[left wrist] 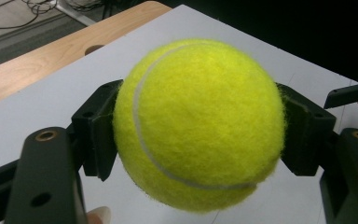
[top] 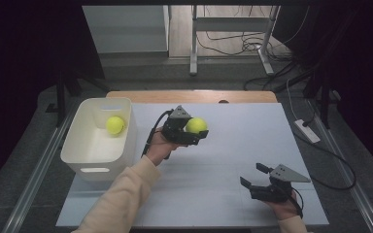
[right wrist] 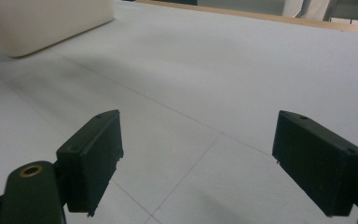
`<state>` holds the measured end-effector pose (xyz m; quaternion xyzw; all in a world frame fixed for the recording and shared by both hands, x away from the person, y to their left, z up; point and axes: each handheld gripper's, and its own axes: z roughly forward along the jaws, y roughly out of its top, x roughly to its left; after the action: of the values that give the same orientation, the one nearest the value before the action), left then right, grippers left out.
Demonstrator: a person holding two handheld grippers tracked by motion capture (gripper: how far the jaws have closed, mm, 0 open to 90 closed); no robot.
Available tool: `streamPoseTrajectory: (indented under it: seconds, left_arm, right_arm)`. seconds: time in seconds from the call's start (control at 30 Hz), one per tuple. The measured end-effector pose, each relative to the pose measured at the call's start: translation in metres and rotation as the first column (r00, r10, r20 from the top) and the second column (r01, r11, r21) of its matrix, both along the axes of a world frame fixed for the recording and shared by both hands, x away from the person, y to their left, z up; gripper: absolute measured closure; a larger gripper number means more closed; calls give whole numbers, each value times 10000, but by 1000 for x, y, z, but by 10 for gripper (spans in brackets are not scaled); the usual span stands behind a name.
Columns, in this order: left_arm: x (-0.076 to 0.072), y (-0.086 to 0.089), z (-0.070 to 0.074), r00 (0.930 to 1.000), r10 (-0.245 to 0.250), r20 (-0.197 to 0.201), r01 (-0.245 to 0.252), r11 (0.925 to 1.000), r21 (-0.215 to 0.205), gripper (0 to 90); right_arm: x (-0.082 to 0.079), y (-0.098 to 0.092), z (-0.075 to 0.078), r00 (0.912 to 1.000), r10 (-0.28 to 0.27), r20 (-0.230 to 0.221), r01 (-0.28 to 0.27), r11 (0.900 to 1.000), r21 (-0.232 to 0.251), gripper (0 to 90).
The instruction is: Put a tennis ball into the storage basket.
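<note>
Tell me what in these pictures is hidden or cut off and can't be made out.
- High view: the bin's inside near wall, hidden by its rim.
- Left gripper view: the table behind the held tennis ball, clamped in the left gripper.
- Right gripper view: the bin, cut off by the top-left edge; the right gripper stands open.

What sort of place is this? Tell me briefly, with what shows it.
Probably a lab or recording workspace, not a home: a white-covered table under a fixed camera, loose cables across the floor, and bare desk frames behind.
</note>
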<state>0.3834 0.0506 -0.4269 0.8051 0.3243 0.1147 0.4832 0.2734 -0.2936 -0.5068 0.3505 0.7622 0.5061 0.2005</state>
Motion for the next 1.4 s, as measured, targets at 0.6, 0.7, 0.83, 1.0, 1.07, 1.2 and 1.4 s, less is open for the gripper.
streamPoseTrajectory:
  seconds: [0.6,0.7,0.83,1.0,1.07,1.2,1.4]
  left_arm:
    - [-6,22,9,9990,387,204,-386,9992,-76,270]
    - [-7,24,10,9988,440,207,-438,9990,-93,270]
    - [-9,31,13,9982,535,289,-532,9985,-115,270]
    - [-10,37,16,9975,642,287,-635,9977,-236,270]
    - [-11,41,17,9972,686,300,-681,9975,-197,270]
    - [-12,46,20,9965,776,320,-770,9968,-204,270]
    - [-15,54,24,9950,922,393,-911,9954,-287,270]
  right_arm:
    - [0,0,0,10000,9,14,-9,10000,-20,158]
    - [0,0,0,10000,-3,8,3,10000,-39,158]
    - [-1,0,0,10000,-2,7,2,10000,-67,158]
    - [0,0,0,10000,-33,2,33,10000,-25,158]
    - [-1,0,0,10000,-68,-9,68,10000,-42,158]
    - [-1,0,0,10000,-81,2,81,10000,-50,158]
    - [-1,0,0,9999,-106,-4,105,9999,-52,158]
